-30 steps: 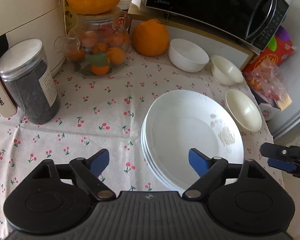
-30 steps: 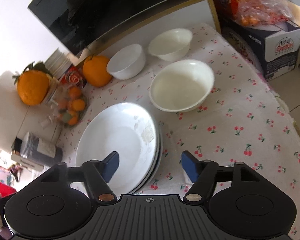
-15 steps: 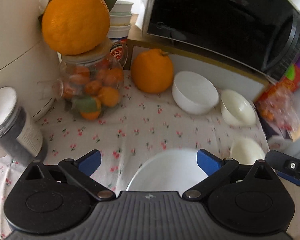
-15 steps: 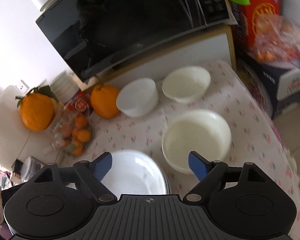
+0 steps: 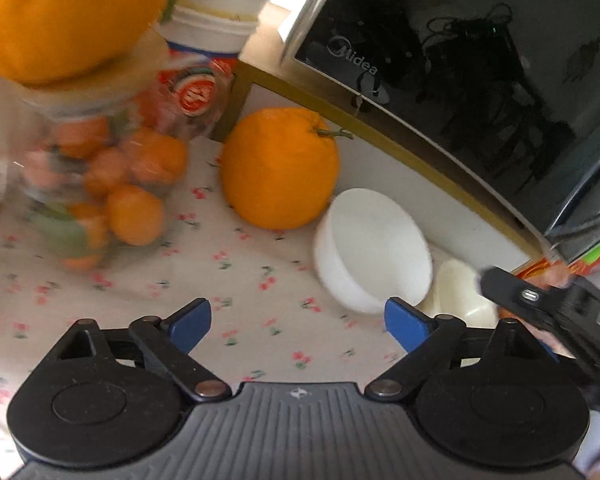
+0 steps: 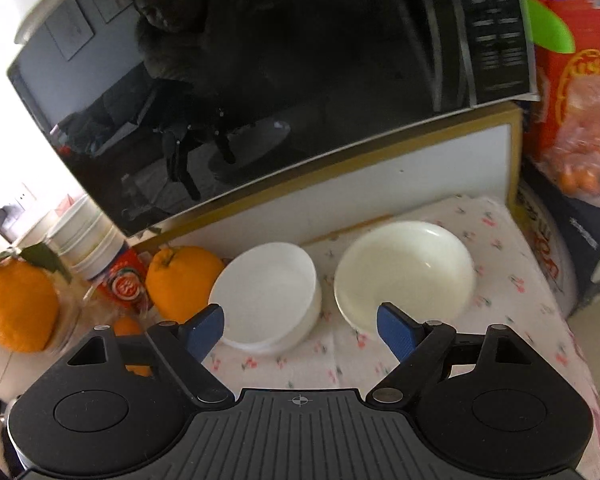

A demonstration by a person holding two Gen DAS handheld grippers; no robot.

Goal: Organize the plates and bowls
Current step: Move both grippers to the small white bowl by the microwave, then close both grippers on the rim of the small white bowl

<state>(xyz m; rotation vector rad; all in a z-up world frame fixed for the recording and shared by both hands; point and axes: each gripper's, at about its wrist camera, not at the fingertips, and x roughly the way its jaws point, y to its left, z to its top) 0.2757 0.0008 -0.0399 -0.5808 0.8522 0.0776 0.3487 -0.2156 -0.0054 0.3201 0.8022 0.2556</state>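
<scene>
A white bowl point(image 5: 374, 248) stands beside a large orange point(image 5: 280, 168), under the microwave shelf. A cream bowl point(image 5: 460, 296) sits to its right, partly behind a finger point(image 5: 512, 290) of my right gripper. My left gripper point(image 5: 298, 326) hovers short of the white bowl; its jaws are closing from wide with nothing between them. In the right wrist view the white bowl point(image 6: 268, 296) and the cream bowl point(image 6: 404, 268) lie side by side just past my right gripper point(image 6: 300, 334), which is open and empty. The plates are out of view.
A black microwave point(image 6: 300, 80) overhangs the bowls on a white shelf. A glass jar of small oranges point(image 5: 100, 184) with an orange on its lid stands at the left, with stacked paper cups point(image 6: 88, 240) behind. A red box point(image 6: 572, 60) and a bag of fruit point(image 6: 588, 140) border the table's right edge.
Both grippers have moved forward over the table towards the back. The plate stack has dropped out of both views and the two bowls now loom close. The right jaws stand wider.
</scene>
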